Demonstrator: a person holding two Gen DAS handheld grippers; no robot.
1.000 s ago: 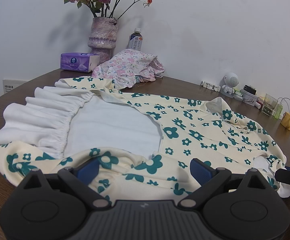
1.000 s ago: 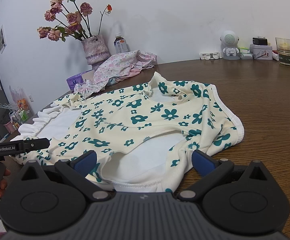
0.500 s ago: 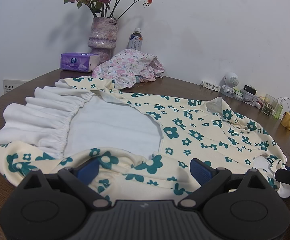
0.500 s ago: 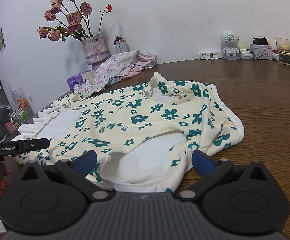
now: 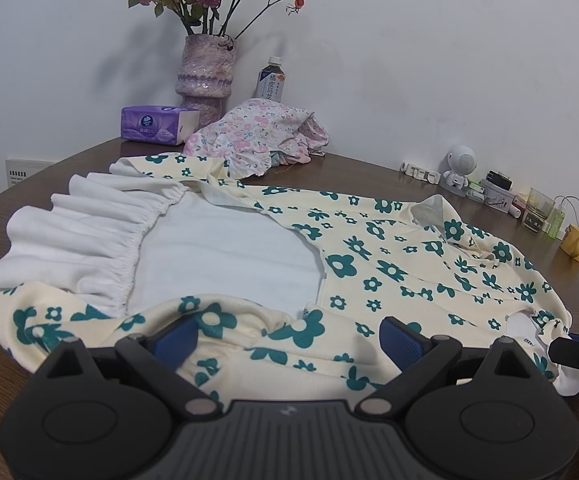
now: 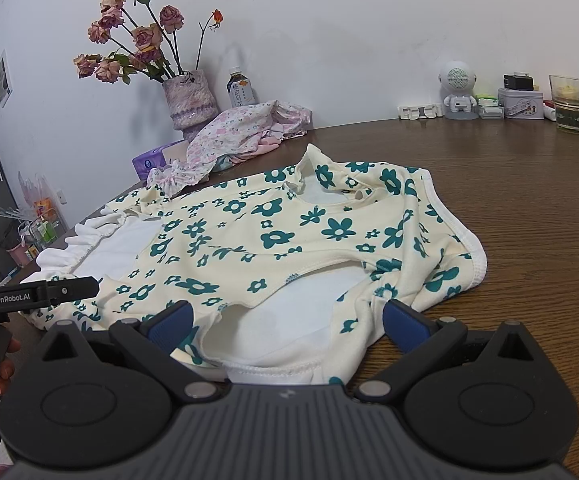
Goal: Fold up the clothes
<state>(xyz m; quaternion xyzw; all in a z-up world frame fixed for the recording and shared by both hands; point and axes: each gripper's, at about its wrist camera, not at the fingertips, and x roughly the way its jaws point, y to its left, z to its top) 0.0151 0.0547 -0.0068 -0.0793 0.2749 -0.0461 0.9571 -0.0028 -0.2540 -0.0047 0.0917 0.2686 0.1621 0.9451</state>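
Note:
A cream dress with teal flowers [image 5: 389,264] [image 6: 273,236] lies spread on the brown table, partly folded so its white lining and ruffle [image 5: 89,232] show. My left gripper [image 5: 289,330] stands open at the near hem, its blue pads on either side of a raised fold of cloth. My right gripper [image 6: 287,322] is open too, straddling the near edge by the armhole. The right gripper's tip [image 5: 577,350] shows at the left wrist view's right edge. The left gripper's arm [image 6: 37,294], held by a hand, shows in the right wrist view.
A pink floral garment [image 5: 257,128] is heaped at the back beside a vase of roses [image 5: 205,68], a tissue pack [image 5: 157,124] and a bottle [image 5: 271,82]. Small items, a glass [image 6: 567,98] and a white robot figure [image 6: 457,88] line the wall.

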